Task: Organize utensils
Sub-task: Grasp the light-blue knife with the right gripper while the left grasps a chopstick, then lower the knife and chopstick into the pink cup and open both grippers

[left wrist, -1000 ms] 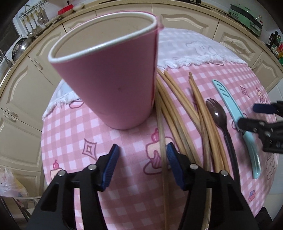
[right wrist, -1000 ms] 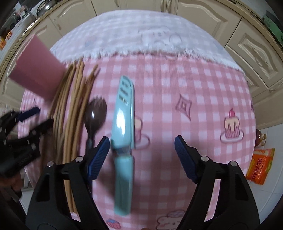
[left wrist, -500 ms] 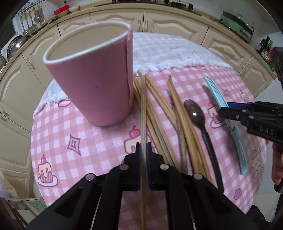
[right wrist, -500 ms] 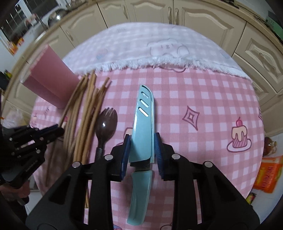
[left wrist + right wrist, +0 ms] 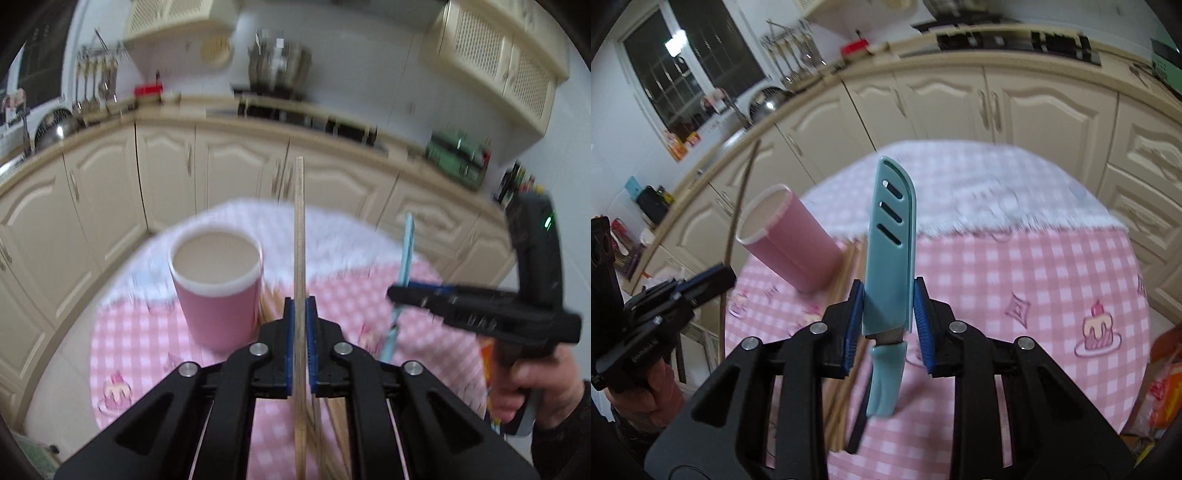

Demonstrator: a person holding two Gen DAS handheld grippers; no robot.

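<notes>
My left gripper is shut on a single wooden chopstick, lifted off the table with its tip pointing up and away. To its left stands the pink cup, upright and empty. My right gripper is shut on a teal sheathed knife, also raised above the table with its point up. The same knife and right gripper show at the right of the left wrist view. The other chopsticks lie on the pink checked tablecloth by the pink cup. The left gripper appears at the left edge.
A dark spoon handle lies on the cloth under the knife. Cream kitchen cabinets curve behind the round table. An orange packet sits low on the right, beyond the table edge. A person's hand holds the right gripper's grip.
Both grippers closed, the left on one chopstick and the right on the teal knife, then rose and tilted upward with them. The cup now looks smaller and farther off.
</notes>
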